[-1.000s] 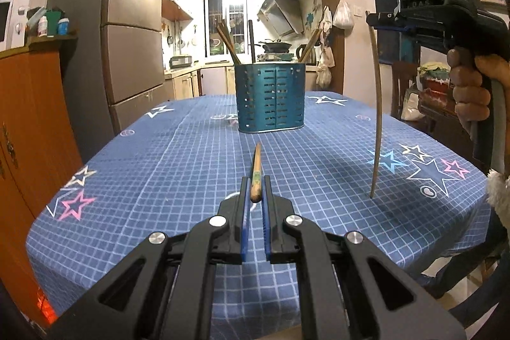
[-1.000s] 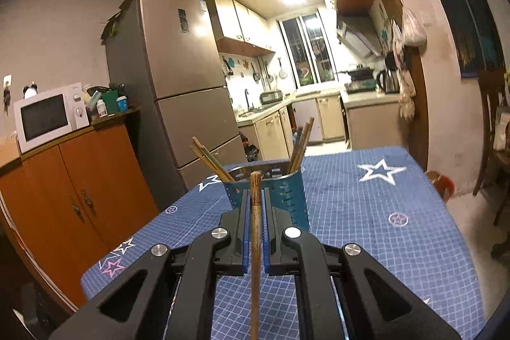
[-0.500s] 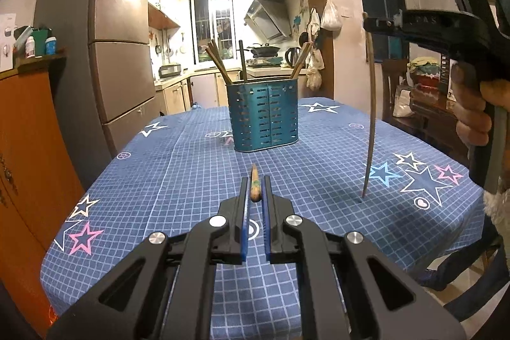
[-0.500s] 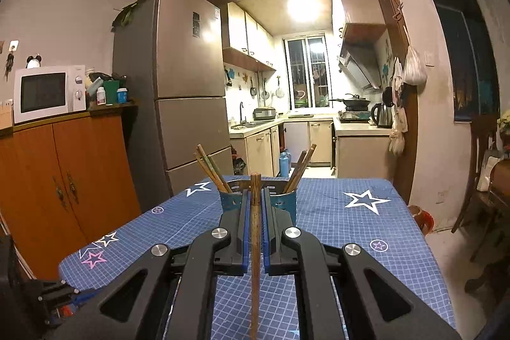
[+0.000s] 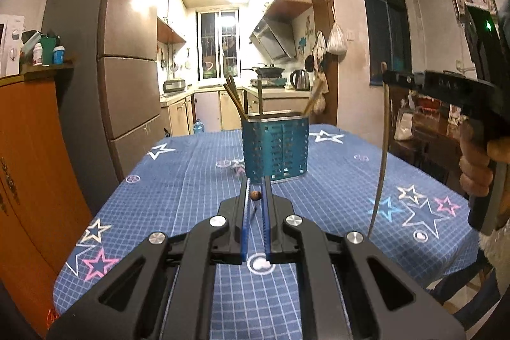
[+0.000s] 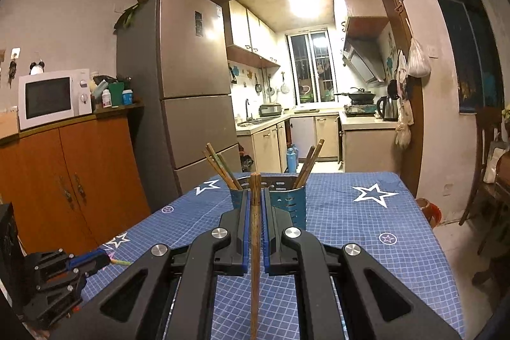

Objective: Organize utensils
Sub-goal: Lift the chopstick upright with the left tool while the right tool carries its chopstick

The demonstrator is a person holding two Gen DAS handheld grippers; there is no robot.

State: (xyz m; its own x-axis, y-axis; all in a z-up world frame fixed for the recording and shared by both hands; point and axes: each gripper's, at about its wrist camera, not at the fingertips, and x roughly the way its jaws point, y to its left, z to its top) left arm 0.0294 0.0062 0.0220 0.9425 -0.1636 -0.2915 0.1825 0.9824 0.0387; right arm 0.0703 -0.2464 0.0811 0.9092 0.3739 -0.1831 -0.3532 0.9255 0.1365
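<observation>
A teal perforated utensil holder (image 5: 276, 147) stands on the blue star tablecloth (image 5: 178, 190), with several chopsticks leaning in it; it also shows in the right wrist view (image 6: 287, 201). My left gripper (image 5: 255, 195) is shut on a chopstick (image 5: 255, 195) that points forward, seen end-on, raised above the table. My right gripper (image 6: 255, 196) is shut on a wooden chopstick (image 6: 254, 244) held upright and hanging down; it shows at the right of the left wrist view (image 5: 381, 155). The left gripper appears at the lower left of the right wrist view (image 6: 95, 258).
The table (image 6: 398, 228) ends at its near and side edges. A fridge (image 5: 127, 78) and an orange cabinet (image 5: 28, 168) stand to the left. Chairs and a side table (image 5: 424, 133) stand to the right. The kitchen lies behind.
My left gripper has lifted and levelled, so its chopstick now points straight ahead. The right gripper has risen slightly with its chopstick. The holder appears nearer.
</observation>
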